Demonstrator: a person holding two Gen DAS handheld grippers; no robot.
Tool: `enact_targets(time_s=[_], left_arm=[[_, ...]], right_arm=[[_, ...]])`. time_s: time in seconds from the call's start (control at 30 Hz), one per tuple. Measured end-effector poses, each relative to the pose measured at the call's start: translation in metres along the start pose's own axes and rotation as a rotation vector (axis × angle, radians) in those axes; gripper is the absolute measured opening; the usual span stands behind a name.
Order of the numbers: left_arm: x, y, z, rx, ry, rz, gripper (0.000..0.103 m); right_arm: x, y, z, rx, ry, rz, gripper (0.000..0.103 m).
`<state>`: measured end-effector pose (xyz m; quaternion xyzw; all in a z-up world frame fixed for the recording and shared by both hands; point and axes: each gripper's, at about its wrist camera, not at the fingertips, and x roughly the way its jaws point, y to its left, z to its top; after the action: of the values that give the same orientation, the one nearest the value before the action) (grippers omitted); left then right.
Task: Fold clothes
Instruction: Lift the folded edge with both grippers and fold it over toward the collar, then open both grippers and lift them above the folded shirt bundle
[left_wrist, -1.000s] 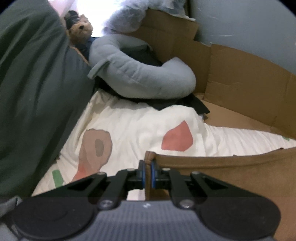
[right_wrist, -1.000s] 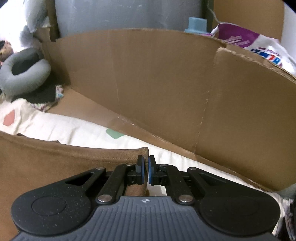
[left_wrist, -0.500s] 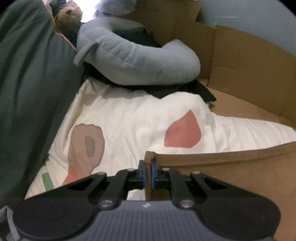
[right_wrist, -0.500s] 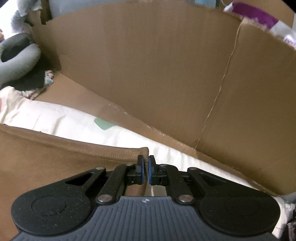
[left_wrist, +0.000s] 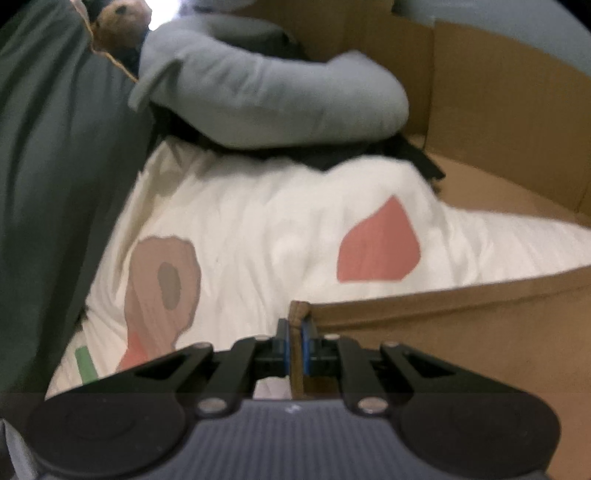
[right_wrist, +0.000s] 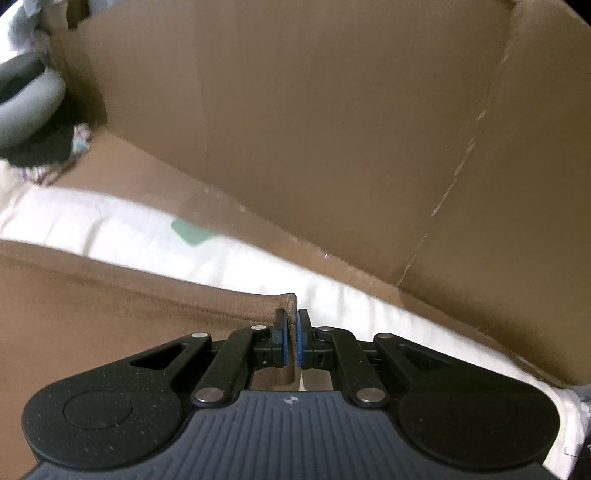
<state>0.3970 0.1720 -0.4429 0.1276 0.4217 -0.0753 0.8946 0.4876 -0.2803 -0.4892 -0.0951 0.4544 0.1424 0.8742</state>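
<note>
The brown garment (left_wrist: 461, 332) lay stretched between the two grippers, a corner of it pinched in each. In the left wrist view its top left corner stood up just beyond the fingertips of the left gripper (left_wrist: 294, 347), whose jaws were pressed together on the cloth, and the hem ran away to the right and slightly upward. In the right wrist view the same brown garment (right_wrist: 110, 306) filled the lower left, its top right corner rising between the blue pads of the right gripper (right_wrist: 291, 343); those jaws were clamped on that corner, with a thin sliver of gap showing beside the fabric.

Behind the garment lay a white bedsheet (left_wrist: 266, 229) printed with pink and brown shapes, and beyond it a cardboard wall (right_wrist: 295, 129) standing along the far side. A grey curved pillow (left_wrist: 266, 96) rested at the head of the sheet on something dark, with a brown teddy bear (left_wrist: 118, 22) above it and a dark green cloth (left_wrist: 55, 184) filling the left edge.

Both views were softened by blur. The lower part of the garment was hidden behind the gripper bodies and cut off by the frame, so how it hung below the hem could not be told. The bear's lower body was hidden.
</note>
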Motion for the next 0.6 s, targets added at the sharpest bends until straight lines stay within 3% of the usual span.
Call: enact_targets(time_s=[0.1,0.27,0.3,0.33,0.47,0.6], left_arm=[[0.003,-0.002,-0.001,0.015,0.003,0.008,0.007],[0.002,-0.003,0.005,0.011,0.027,0.037,0.02],[-0.001,-0.002,0.006,0.009,0.028,0.044,0.024],[-0.004,-0.001,0.007,0.006,0.028,0.05,0.027],[-0.023,0.005,0.008,0.01,0.031,0.095,0.027],[-0.047,0.01,0.008,-0.01,0.033,0.083,0.03]], right_arm=[[0.009,0.003,-0.003,0.001,0.027,-0.009,0.003],[0.009,0.004,0.002,0.069,0.073,-0.029,0.007],[0.007,0.004,0.003,0.076,0.083,-0.033,0.009],[0.005,0.004,0.004,0.083,0.093,-0.036,0.019],[-0.016,0.001,0.004,0.131,0.106,-0.026,0.033],[-0.047,-0.002,-0.002,0.166,0.102,-0.007,0.036]])
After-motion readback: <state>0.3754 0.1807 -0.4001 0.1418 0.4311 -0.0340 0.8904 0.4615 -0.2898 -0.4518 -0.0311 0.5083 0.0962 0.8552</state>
